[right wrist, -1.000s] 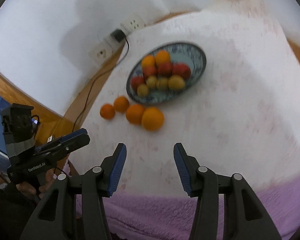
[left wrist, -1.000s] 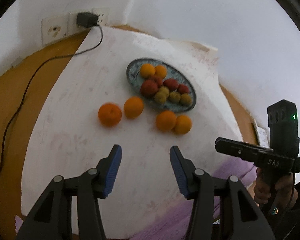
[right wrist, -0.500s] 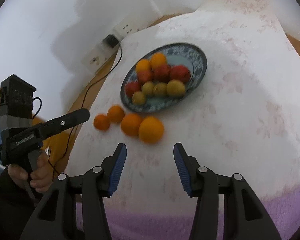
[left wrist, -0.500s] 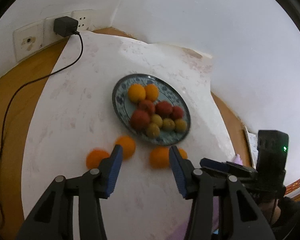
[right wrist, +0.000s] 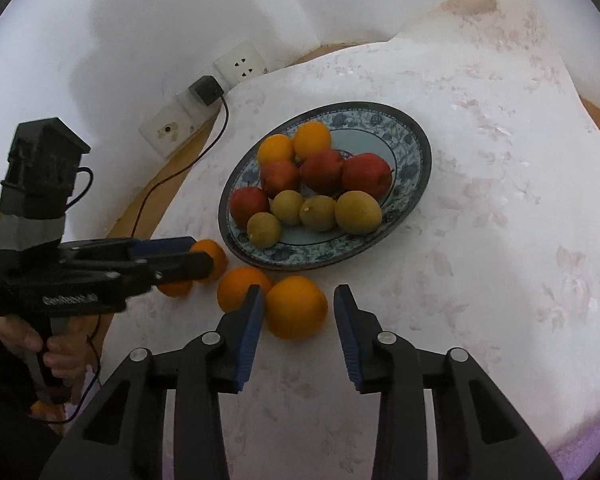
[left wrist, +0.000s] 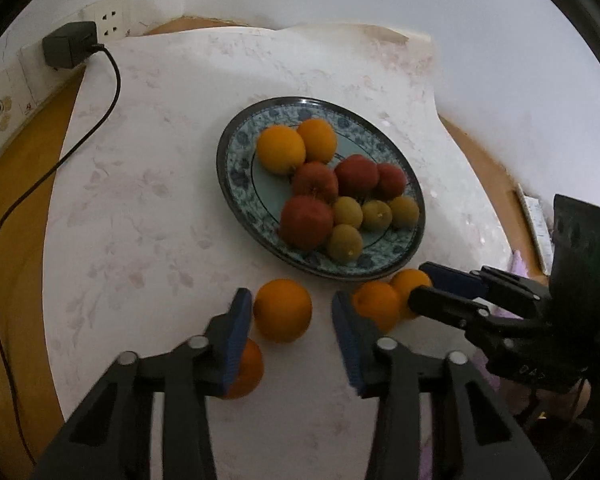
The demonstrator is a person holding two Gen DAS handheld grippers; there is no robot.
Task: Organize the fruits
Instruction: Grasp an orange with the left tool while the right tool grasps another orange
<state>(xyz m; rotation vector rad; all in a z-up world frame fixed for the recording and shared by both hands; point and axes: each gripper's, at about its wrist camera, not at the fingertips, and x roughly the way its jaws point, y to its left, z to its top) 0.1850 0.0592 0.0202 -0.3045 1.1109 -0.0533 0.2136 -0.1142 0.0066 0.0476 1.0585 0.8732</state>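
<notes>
A blue patterned plate (left wrist: 229,152) (right wrist: 420,148) holds two oranges, red apples and yellow-green fruits. Several oranges lie on the white cloth in front of it. My left gripper (left wrist: 291,300) straddles one orange (left wrist: 282,312); its jaws are closing, and a gap still shows on the right side. A second orange (left wrist: 246,372) sits half hidden under its left finger. My right gripper (right wrist: 298,292) brackets the largest orange (right wrist: 296,308), jaws closing, with a narrow gap at the right pad. Each gripper shows in the other's view: the left gripper (right wrist: 202,252) and the right gripper (left wrist: 418,286).
A black charger (left wrist: 66,44) (right wrist: 206,90) is plugged into wall sockets at the back left, and its cable (left wrist: 114,80) trails over the wooden tabletop (left wrist: 16,184). Purple fabric (right wrist: 580,452) lies under the white cloth's near edge. A hand (right wrist: 28,344) grips the left tool.
Both grippers moved forward and down to the loose oranges. Their jaws narrowed, and each now has an orange between its fingers. The plate looks closer.
</notes>
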